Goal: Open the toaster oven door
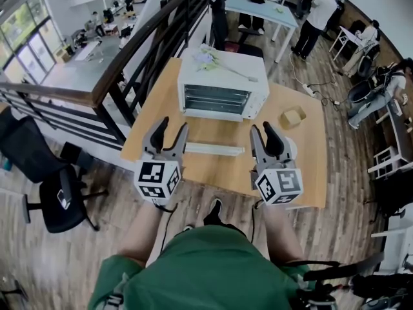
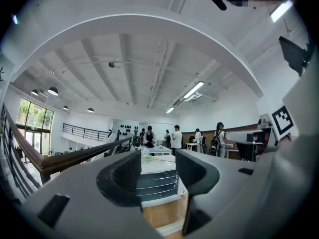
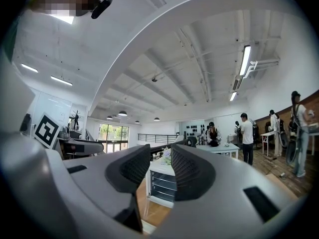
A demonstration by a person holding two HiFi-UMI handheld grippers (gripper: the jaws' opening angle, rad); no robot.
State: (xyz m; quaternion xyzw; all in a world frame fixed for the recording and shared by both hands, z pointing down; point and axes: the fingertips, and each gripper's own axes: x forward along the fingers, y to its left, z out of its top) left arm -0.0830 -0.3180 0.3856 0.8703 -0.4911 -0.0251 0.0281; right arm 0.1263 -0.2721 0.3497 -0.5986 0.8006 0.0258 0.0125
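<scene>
A white toaster oven [image 1: 219, 76] stands at the back of the wooden table [image 1: 303, 173], and its wire racks show at the front. Its door looks folded down flat toward me, with the white handle bar [image 1: 214, 149] lying nearest me. My left gripper [image 1: 172, 124] hovers open just left of that bar, nothing between its fingers. To the right of the bar my right gripper [image 1: 263, 129] is open and empty too. In the left gripper view the oven [image 2: 157, 180] shows between the jaws of the left gripper [image 2: 158, 168]. The right gripper [image 3: 160, 166] also frames the oven [image 3: 162, 183].
A small cardboard box [image 1: 292, 117] sits on the table right of the oven. A sprig of flowers [image 1: 206, 58] lies on the oven's top. A dark stair railing [image 1: 129, 57] runs along the table's left side, and a black office chair [image 1: 58, 192] stands lower left. People stand at tables behind.
</scene>
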